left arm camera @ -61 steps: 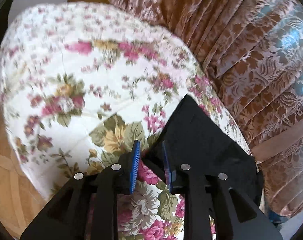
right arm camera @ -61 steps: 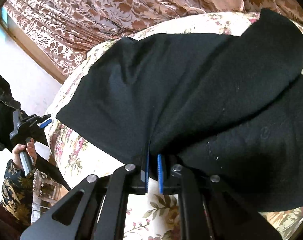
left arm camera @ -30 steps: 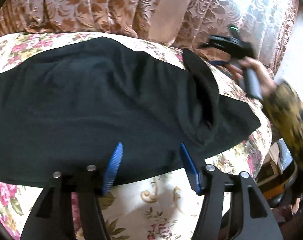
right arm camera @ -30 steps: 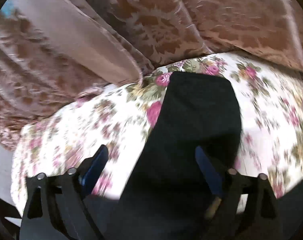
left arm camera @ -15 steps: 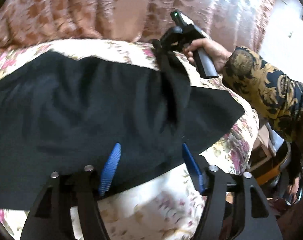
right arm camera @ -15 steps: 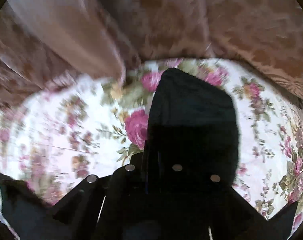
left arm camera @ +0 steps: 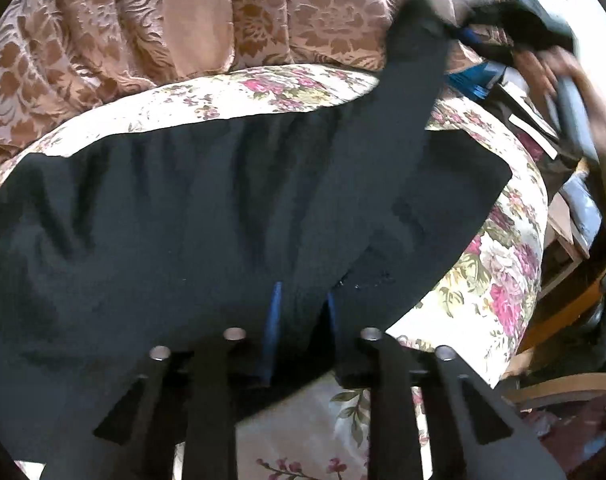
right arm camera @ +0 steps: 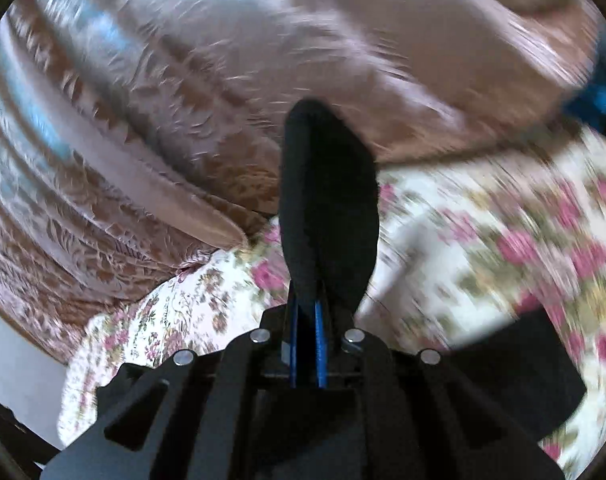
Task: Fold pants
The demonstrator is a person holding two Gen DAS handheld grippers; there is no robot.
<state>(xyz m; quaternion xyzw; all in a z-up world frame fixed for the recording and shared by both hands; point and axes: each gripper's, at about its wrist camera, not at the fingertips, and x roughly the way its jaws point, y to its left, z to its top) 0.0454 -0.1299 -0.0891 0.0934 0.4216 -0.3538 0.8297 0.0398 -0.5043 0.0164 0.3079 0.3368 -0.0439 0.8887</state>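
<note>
Black pants [left arm camera: 207,216] are lying spread across the floral bedspread [left arm camera: 499,280]. I am clamping my left gripper [left arm camera: 301,304] on their near edge, while my right gripper [right arm camera: 307,312] is pinching one lifted end above the bedspread.

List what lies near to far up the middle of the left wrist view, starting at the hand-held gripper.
Left hand-held gripper, its blue pads closed on the near edge of the black pants → the spread of the pants → a strip of floral bedcover → the brown patterned curtain behind the bed.
</note>
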